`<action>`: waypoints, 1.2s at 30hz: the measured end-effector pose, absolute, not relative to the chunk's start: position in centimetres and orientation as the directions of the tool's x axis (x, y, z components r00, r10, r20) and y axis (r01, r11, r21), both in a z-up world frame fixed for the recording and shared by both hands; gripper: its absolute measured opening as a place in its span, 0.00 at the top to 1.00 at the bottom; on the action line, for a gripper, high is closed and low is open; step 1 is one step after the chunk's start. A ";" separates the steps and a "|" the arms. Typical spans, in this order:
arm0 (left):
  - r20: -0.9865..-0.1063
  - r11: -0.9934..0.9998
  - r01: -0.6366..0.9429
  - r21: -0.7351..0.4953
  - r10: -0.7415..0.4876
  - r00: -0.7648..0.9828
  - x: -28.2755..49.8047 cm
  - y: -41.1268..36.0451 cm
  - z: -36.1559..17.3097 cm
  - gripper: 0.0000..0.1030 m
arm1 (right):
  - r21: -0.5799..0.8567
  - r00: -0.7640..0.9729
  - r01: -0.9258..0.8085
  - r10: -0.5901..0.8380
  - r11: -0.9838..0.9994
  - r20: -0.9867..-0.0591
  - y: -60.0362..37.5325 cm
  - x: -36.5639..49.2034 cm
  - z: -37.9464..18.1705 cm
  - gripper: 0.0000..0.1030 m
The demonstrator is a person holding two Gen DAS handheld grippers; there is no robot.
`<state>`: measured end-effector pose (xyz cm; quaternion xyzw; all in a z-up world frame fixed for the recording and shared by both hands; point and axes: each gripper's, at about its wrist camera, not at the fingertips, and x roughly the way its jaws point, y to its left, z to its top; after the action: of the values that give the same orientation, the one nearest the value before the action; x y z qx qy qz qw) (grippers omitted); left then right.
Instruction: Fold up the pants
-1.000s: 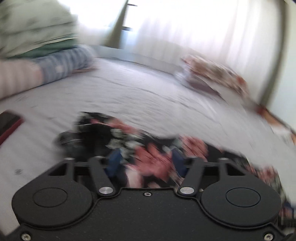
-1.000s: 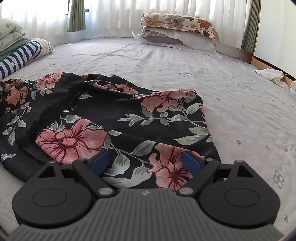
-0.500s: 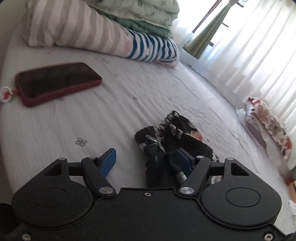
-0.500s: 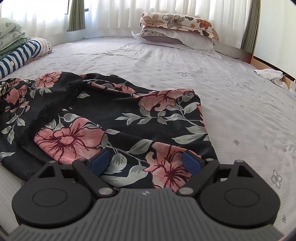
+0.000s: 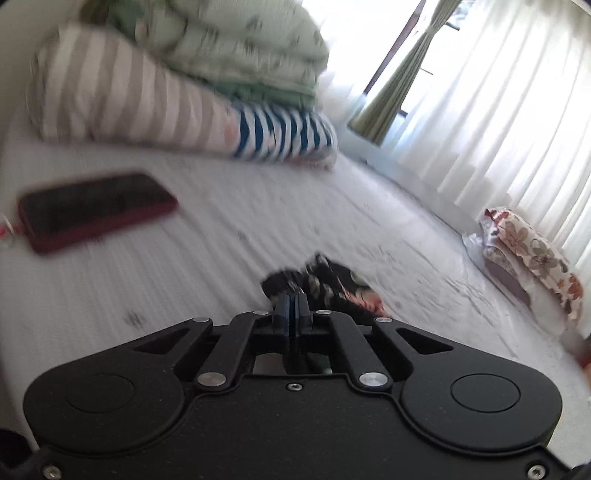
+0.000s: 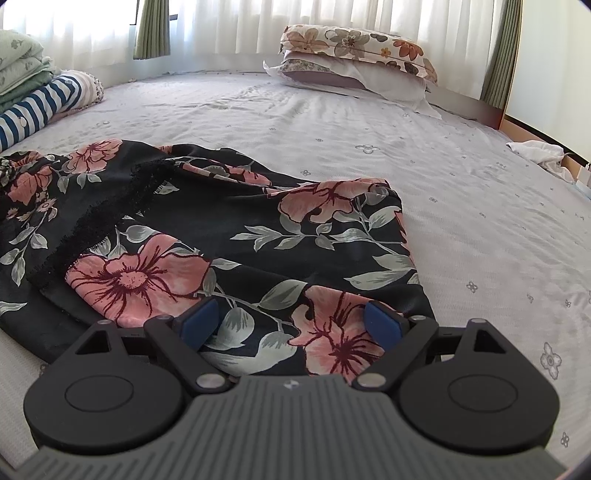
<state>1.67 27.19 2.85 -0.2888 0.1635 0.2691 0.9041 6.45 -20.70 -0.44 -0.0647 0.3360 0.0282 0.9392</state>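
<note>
**Black floral pants on the bed, one corner pinched**

Black silky fabric with pink flowers and grey leaves, that's the pants [image 6: 229, 236] I'm working with. They're spread across the near-left part of the bed [image 6: 461, 206], a bit rumpled, with a strip of black lace trim [image 6: 110, 210] running diagonally over the left half.

My right gripper [image 6: 291, 325] has its blue pads [image 6: 201, 319] spread wide, sitting low over the near edge of the pants with a pink flower right between them. Can't tell if the pads actually touch the cloth.

My left gripper [image 5: 293, 314] is pressed together, and a bunched end of the pants [image 5: 325, 282] sticks out right in front of the tips, so it looks like it's pinching that fabric. That view is pretty blurry though.

Other stuff: a phone in a red case [image 5: 96, 210] lying off to the left on the sheet, a stack of folded bedding [image 5: 177, 85] behind it, and two pillows [image 6: 354, 59] piled at the far side by the white curtains [image 6: 229, 26].
</note>
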 end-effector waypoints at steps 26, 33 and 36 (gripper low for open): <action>-0.528 0.650 -0.578 -0.494 0.303 0.793 0.6 30.9 0.7 0.97 | 0.513 0.529 -0.441 0.675 0.736 -0.514 -6.6 12.1 3.8 0.09; -0.540 0.589 -0.569 -0.574 0.251 0.803 -1.0 33.8 -1.6 0.97 | 0.589 0.345 -0.478 0.756 0.651 -0.556 6.4 17.0 1.8 0.12; -0.534 0.615 -0.555 -0.560 0.245 0.809 -1.0 33.8 -1.7 0.96 | 0.633 0.302 -0.443 0.770 0.635 -0.562 8.9 18.5 0.9 0.63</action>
<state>-0.95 33.79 -1.72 -0.3746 0.2075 0.2288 0.8742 18.53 8.89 0.93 0.1828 0.4471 0.3861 0.7859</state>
